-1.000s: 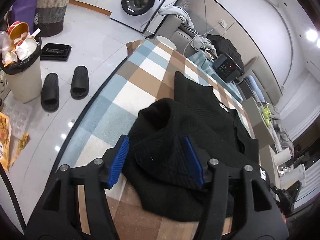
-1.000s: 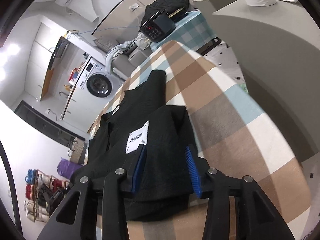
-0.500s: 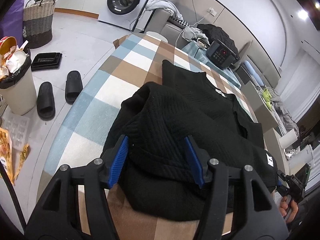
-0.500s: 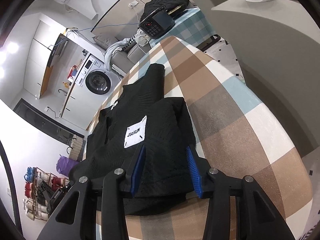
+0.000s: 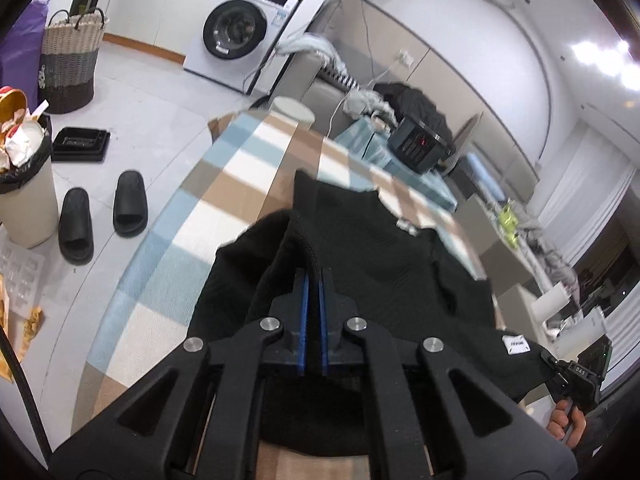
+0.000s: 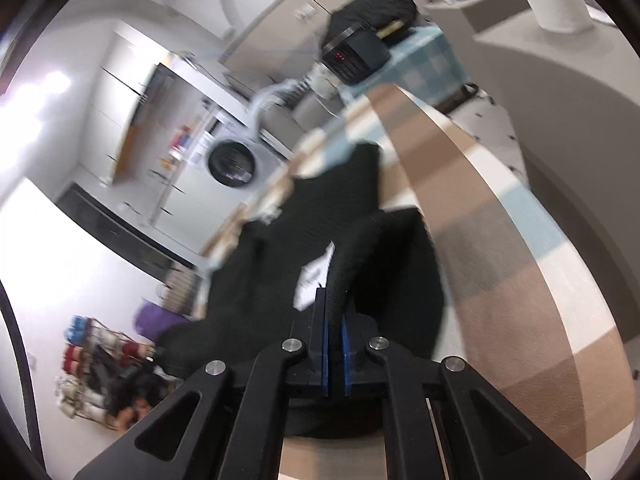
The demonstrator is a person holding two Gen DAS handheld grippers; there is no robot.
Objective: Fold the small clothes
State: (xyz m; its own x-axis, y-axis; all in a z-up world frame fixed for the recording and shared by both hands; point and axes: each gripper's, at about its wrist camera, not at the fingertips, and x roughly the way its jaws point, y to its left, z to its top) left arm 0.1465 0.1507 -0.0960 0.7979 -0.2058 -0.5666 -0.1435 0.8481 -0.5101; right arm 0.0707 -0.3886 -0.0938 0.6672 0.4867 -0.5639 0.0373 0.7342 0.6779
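On the checked tablecloth (image 5: 168, 240) our black knit sweater (image 5: 384, 256) lies partly doubled over. We have our left gripper (image 5: 313, 280) and right gripper (image 6: 333, 300) each clamped on its near hem, lifted slightly. We judge the fold has begun; next, carry both corners forward evenly.

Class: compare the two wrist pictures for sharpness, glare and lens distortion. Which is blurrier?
Right wrist view: blurrier, the washing machine and cabinets smeared, window glare upper left. Left wrist view: mostly sharp, slight smear on the checked tablecloth, ceiling lights flaring. Both bend straight edges, fisheye.
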